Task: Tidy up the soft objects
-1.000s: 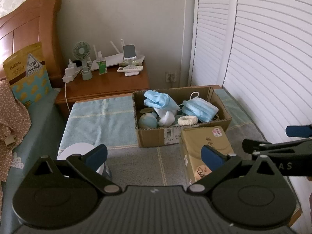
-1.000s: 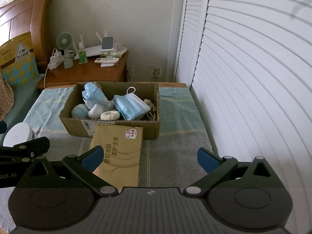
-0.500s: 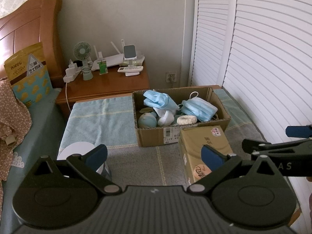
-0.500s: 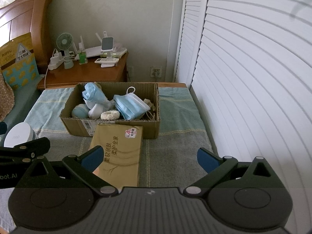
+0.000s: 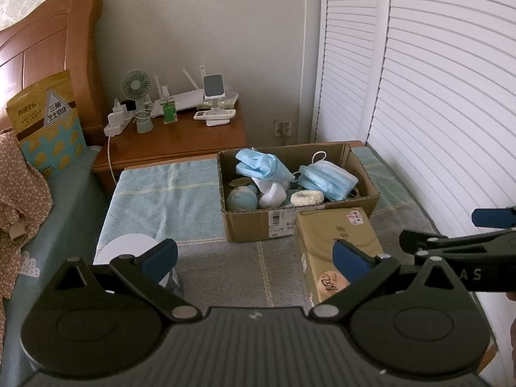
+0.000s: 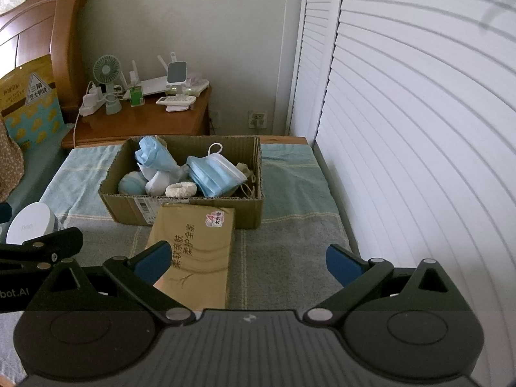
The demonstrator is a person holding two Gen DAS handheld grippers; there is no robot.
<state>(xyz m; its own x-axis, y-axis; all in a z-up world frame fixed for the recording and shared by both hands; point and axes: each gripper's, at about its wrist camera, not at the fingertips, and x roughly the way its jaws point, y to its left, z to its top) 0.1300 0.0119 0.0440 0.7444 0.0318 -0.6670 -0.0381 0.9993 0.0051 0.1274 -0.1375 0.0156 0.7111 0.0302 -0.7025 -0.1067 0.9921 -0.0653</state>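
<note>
Above towel, both hand-held grippers agape.

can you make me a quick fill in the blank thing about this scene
1. The blue face masks lie inside the ____ box.
2. The tan tissue pack lies just in ____ of that box.
3. The small green fan stands on the wooden ____.
4. Both the left gripper and right gripper are ____.

Missing words: cardboard; front; nightstand; open
</note>
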